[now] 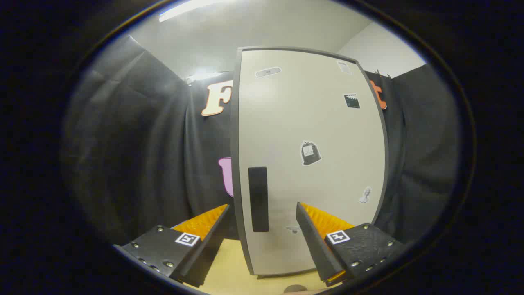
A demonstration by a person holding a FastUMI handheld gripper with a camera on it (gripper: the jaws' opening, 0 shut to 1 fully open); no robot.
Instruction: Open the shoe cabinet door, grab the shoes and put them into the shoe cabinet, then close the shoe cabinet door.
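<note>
Gripper (262, 213): fingers spread, straddling the shoe cabinet door's (311, 164) black handle (258, 199) (lined up, seemingly, for pulling open).

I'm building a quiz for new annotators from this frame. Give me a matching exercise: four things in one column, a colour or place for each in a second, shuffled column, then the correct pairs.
Things:
1. cabinet door
2. door handle
3. finger pads
4. wooden surface

Descriptions:
A. ridged orange, on the inner faces of the open fingers
B. pale beige, with small stickers on it
C. black upright bar, between the fingers and just ahead of them
D. light tan, under the cabinet and the fingers

Pairs: 1-B, 2-C, 3-A, 4-D
</note>
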